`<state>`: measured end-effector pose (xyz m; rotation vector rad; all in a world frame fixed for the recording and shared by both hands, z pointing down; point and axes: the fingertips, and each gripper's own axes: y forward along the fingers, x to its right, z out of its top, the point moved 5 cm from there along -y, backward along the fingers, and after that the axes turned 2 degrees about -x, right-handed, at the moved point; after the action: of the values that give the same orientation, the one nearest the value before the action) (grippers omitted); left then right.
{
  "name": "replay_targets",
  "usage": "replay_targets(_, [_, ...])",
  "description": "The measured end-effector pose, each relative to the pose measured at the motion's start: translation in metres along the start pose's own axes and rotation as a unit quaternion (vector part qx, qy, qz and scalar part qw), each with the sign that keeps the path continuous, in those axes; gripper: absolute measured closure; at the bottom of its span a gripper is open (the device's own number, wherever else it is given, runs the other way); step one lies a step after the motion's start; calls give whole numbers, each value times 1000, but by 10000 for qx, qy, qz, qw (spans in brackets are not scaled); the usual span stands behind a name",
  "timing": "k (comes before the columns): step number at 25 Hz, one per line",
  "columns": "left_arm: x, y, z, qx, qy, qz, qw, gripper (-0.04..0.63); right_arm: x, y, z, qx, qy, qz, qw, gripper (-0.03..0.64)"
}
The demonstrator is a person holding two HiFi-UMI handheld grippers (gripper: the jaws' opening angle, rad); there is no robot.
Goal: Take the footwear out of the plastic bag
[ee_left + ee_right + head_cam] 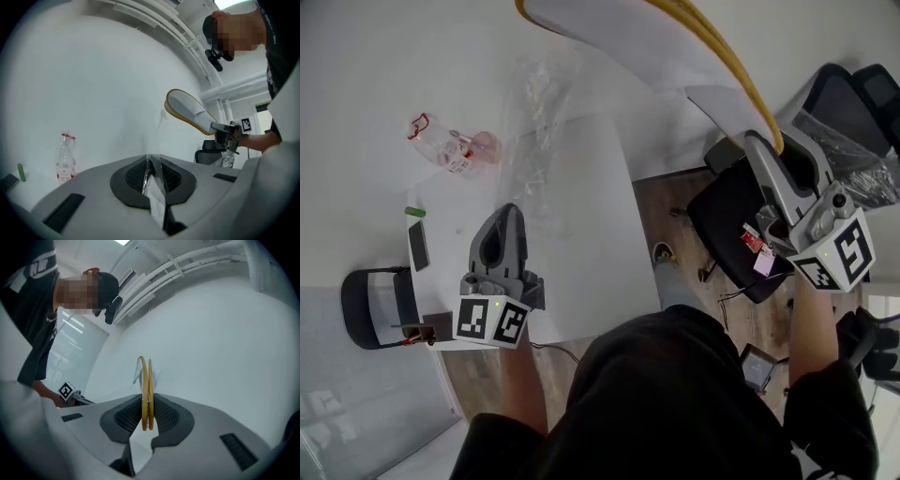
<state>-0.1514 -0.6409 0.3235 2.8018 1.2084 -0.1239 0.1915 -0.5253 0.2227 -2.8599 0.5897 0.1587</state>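
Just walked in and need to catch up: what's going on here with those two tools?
A person holds a tool in each hand. The right tongs grip a pair of white, yellow-edged slippers, held up in the air; the left tongs are shut on the clear plastic bag. Whether the slippers' far ends are clear of the bag I cannot tell.

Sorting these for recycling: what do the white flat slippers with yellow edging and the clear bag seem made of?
White flat slippers with yellow edging: probably thin foam or pressed fabric, matt; they look flat and show no shine. Clear bag: thin glossy plastic film, judging by see-through wrinkles and glints where the left claw pinches it.
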Motion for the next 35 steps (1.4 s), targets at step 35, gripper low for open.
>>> replay_targets(35, [45,34,-4,-355,-142,1010,9941,572,13,-29,-46,-708,310,-2100,9746,549])
